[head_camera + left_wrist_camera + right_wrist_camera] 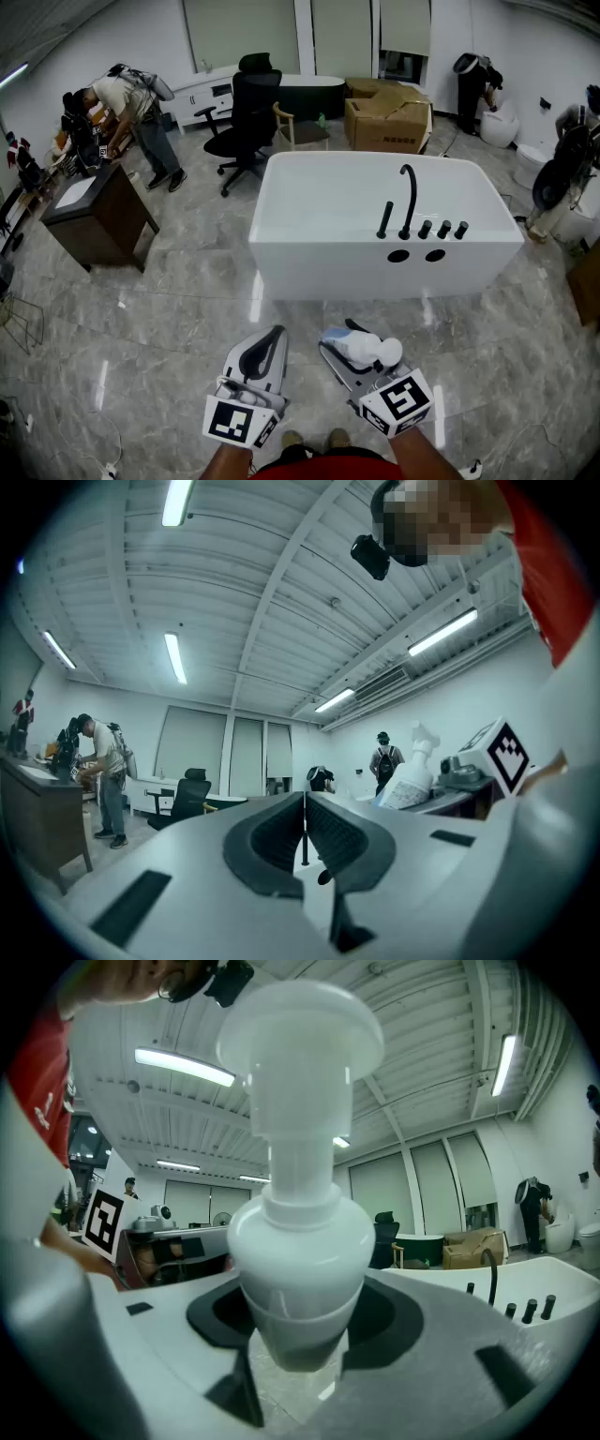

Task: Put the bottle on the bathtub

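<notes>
Grey marble floor (pixel 169 309), big open room; other people worked at the far left and far right edges. White bathtub (pixel 319 272) stood mid-room with its long axis running left to right. A black faucet (pixel 409 197) and a row of knobs sat on the right part of its near rim.

Right gripper (pixel 342 345) was held low over the floor on the near side of the tub. Its jaws were clamped on the white bottle (pixel 370 349). The right gripper view showed the pads gripping the bottle's (pixel 298 1232) lower body, with the neck and broad pump head rising clear above the right gripper (pixel 300 1335). The bottle's long axis therefore ran crosswise to the jaws, not along them.

Left gripper (pixel 270 339) was just beside the right one, on its left. Its own view showed the left gripper's (pixel 304 827) pads pressed together with nothing between them. The bottle (pixel 408 782) showed off to its right.

Key relation: the tub lay straight ahead and farther off, with bare floor between it and the bottle. The bottle was not yet over or on the rim, so it was carried but not placed.

Judgement: the right hand had the whole job, since it held the load and was on the faucet side. The move would likely be forward and up to the near rim. Bare rim left of the faucet looked like the easier landing, as the fittings crowded the right stretch.
</notes>
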The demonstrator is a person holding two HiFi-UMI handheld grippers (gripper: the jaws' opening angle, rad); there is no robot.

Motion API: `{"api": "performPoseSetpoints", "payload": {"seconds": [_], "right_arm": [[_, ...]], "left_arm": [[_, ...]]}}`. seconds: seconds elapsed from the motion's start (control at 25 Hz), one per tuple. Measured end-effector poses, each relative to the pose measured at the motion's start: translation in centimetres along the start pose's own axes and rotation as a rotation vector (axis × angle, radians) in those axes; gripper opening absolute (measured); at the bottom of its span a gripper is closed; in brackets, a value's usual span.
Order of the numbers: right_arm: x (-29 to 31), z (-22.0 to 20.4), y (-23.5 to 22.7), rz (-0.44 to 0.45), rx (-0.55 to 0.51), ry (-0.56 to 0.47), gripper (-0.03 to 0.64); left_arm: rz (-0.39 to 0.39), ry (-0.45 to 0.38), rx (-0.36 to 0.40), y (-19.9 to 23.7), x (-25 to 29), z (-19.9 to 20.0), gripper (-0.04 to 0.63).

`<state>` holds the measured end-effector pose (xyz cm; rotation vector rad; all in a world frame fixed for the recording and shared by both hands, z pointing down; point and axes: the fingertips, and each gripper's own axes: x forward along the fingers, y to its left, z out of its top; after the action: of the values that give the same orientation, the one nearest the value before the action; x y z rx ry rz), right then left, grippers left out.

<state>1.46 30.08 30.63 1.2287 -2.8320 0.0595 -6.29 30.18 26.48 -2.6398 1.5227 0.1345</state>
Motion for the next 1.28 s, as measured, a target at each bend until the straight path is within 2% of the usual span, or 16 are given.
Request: {"api": "performPoseSetpoints", "payload": {"seconds": [0.36,0.6,0.8,1.04,1.28], "right_arm": [[-1.6,-0.3,-3.8,0.018,0.033,-0.002,0.239],[-1.8,-1.1,-7.2,0.043,-0.002,0.018,0.239],[-0.4,-1.7,-9.7,0.057,-0.031,0.042,0.239],[3.7,-2.9,-13.6,0.050,-0.032,0.070,0.239],[11.0,-3.4,-18.4,0.025,-0.058,0.113,0.239]], "left_arm": [[0.041,0.015,-0.002,-2.3,2.4,-0.4,0.012],[0.057,0.037,0.007,-4.1,5.2,-1.6,0.012],[0.060,0.048,-0.006,-3.8,8.0,-2.9,0.012],[0.058,0.057,-0.013,-1.0,12.4,-4.9,0.012],[0.032,0.048,-0.020,4.9,19.4,-6.8,0.012]]}}
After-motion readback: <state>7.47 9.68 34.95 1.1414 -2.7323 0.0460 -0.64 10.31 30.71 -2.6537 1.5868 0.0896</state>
